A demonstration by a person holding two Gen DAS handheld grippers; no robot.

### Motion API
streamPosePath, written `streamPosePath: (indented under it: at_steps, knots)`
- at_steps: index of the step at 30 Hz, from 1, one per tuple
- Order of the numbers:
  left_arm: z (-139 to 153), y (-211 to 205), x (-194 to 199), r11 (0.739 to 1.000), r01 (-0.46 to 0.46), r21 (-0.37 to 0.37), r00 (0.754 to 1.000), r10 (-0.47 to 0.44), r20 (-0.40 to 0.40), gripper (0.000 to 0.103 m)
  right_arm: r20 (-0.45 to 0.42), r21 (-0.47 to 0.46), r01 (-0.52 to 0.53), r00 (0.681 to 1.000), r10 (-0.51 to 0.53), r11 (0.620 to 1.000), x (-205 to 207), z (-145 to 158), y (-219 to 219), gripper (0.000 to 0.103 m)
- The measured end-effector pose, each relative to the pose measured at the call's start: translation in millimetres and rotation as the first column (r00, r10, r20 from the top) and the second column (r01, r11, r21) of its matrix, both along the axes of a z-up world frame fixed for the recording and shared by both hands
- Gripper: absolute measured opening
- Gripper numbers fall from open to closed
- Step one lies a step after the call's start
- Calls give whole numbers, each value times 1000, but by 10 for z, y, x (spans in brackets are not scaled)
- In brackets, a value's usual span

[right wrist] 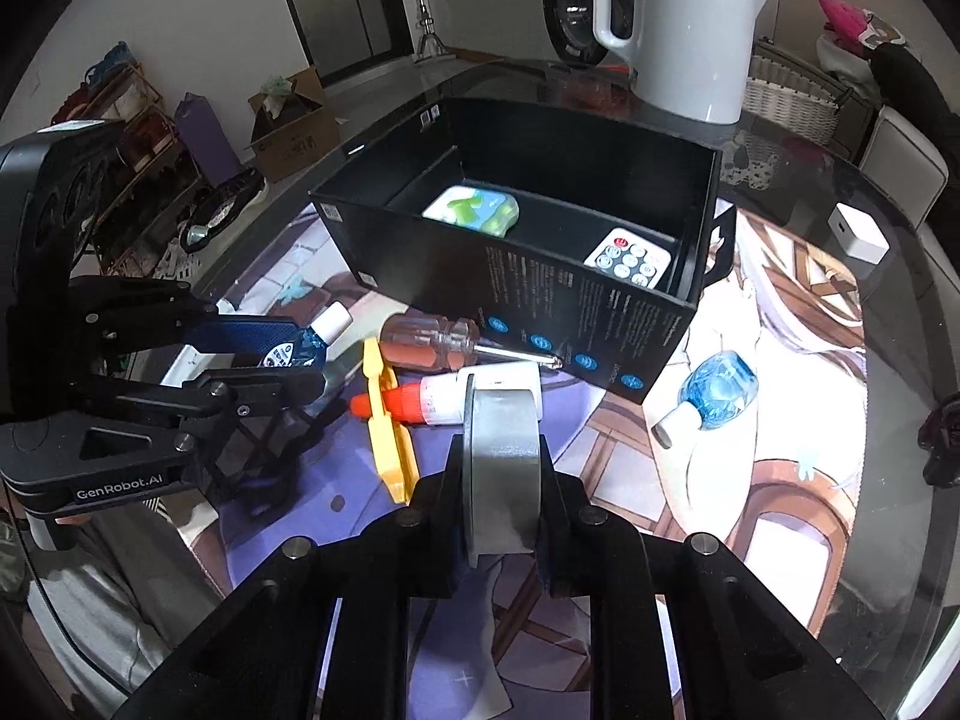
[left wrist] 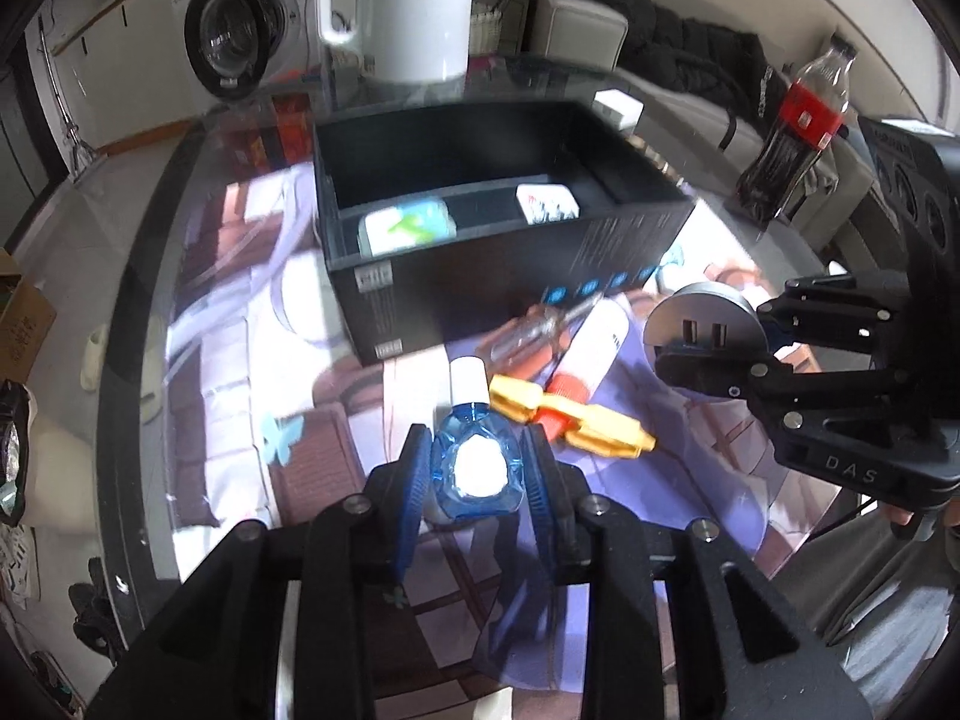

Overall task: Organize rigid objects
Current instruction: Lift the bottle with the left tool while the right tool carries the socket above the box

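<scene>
left claw (left wrist: 477, 468) pinching small blue plastic bottle with white cap (left wrist: 474, 450); right claw (right wrist: 501, 474) clamped on grey metal disc (right wrist: 501, 420). both held just above counter (right wrist: 780, 540), near open black cardboard box (right wrist: 600, 300). risk: smooth disc slipping sideways from narrow pads.

Blurred in the left wrist view beyond the left gripper (left wrist: 477, 468): green-and-blue item (left wrist: 408, 227) and white remote (left wrist: 547, 203) in the black box (left wrist: 480, 282); kettle (left wrist: 399, 6) cut off at top edge; print on box wall too small to read; round silver device (right wrist: 501, 456) partly hidden between right gripper (right wrist: 503, 501) fingers.
</scene>
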State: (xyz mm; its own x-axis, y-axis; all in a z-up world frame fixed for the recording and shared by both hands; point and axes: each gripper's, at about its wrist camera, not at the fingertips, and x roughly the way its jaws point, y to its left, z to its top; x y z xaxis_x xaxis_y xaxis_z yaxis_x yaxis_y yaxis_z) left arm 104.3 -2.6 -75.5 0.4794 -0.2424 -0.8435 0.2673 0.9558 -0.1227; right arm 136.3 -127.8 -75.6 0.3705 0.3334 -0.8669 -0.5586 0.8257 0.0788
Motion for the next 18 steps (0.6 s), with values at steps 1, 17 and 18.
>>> streamPosePath:
  at_steps: [1, 17, 18]
  knots:
    - [67, 4, -24, 1000, 1, -6, 999, -1, 35, 29, 35, 13, 1, 999, -2, 1000, -33, 73, -5, 17]
    - [975, 74, -549, 995, -95, -36, 791, 98, 604, 29, 609, 279, 45, 764, -213, 959, -802, 1113, -216, 17]
    - [994, 71, -578, 993, -109, -34, 773, 106, 626, 29, 619, 286, 37, 755, -214, 958, -835, 1139, -207, 17]
